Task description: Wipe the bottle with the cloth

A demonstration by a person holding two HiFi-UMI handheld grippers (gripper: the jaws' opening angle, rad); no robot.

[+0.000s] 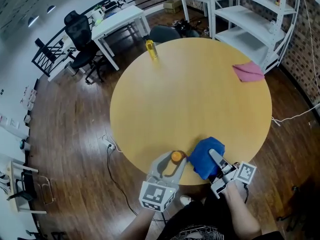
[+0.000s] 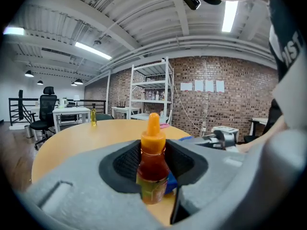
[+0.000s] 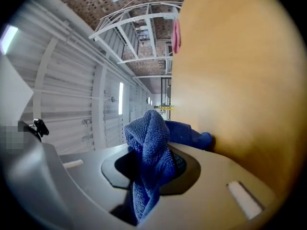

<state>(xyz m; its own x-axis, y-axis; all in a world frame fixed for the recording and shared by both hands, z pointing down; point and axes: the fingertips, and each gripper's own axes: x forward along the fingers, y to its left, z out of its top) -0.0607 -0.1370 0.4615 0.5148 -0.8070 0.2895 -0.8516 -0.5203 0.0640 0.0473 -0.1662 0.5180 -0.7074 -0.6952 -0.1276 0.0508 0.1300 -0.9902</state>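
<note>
A small bottle of reddish-orange sauce with an orange cap (image 2: 153, 164) stands upright between the dark pads of my left gripper (image 2: 153, 169), which is shut on it. From above, only the orange cap (image 1: 176, 157) shows, at the near edge of the round wooden table (image 1: 190, 89), with the left gripper (image 1: 171, 165) around it. My right gripper (image 3: 151, 169) is rolled onto its side and shut on a bunched blue cloth (image 3: 151, 162). The blue cloth (image 1: 206, 155) lies just right of the bottle, with the right gripper (image 1: 218, 163) on its near side.
A pink cloth (image 1: 248, 72) lies at the table's far right edge. A yellow bottle (image 1: 151, 49) stands at its far left edge. Beyond are white shelves (image 1: 255, 14), a white desk (image 1: 117, 21) and black chairs (image 1: 82, 39). A cable (image 1: 295, 116) runs across the floor on the right.
</note>
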